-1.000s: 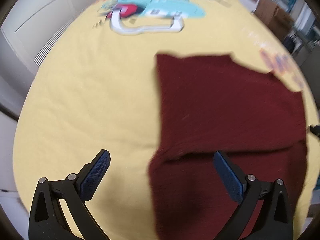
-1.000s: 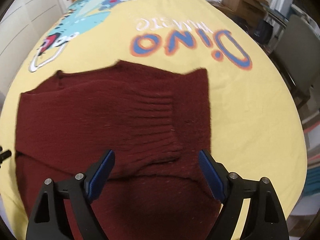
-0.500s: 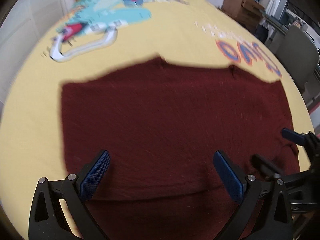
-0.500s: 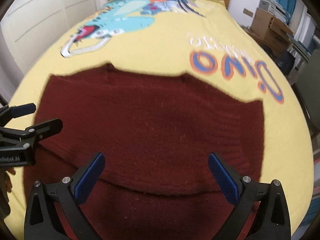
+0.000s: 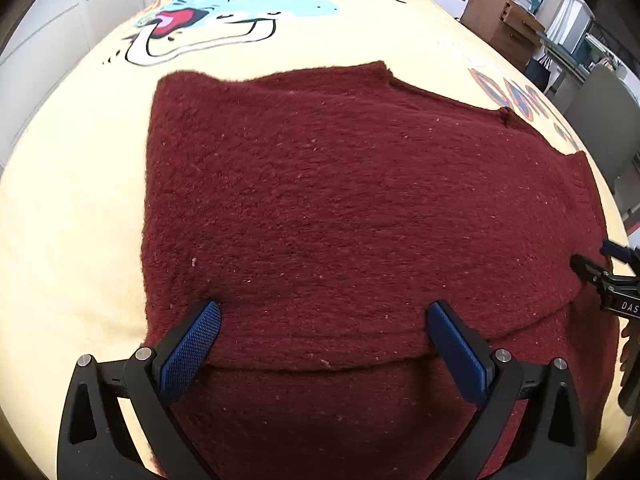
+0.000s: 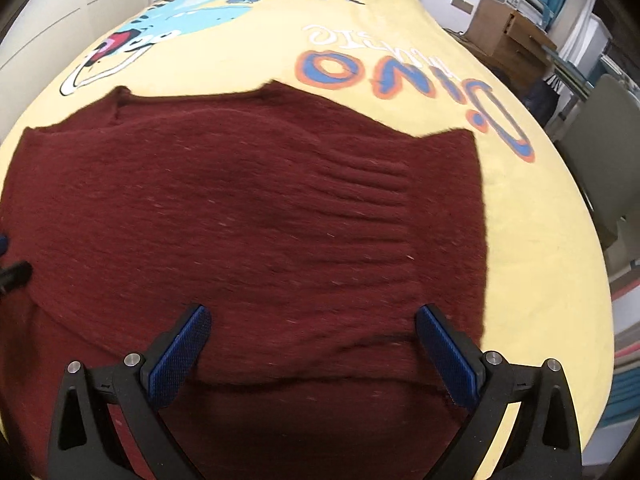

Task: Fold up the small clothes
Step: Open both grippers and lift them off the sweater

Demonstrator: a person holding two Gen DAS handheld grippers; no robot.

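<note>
A dark red knitted sweater (image 5: 340, 200) lies flat on the yellow bedspread (image 5: 80, 160), with an upper layer folded over a lower one; the fold edge runs just in front of both grippers. My left gripper (image 5: 324, 320) is open and empty, low over the sweater's left part. My right gripper (image 6: 314, 320) is open and empty over the sweater (image 6: 248, 216), near its ribbed right part. The right gripper's tip also shows at the right edge of the left wrist view (image 5: 612, 272).
The bedspread (image 6: 540, 240) carries a cartoon dinosaur print (image 5: 240, 4) and "Dino" lettering (image 6: 400, 76) beyond the sweater. Cardboard boxes (image 6: 508, 28), shelves and a grey chair (image 6: 600, 140) stand right of the bed. White cupboard doors (image 5: 48, 32) stand on the left.
Both grippers have swung over the sweater and settled lower, close to the fold edge. Both stay open and empty. The sweater has not visibly shifted.
</note>
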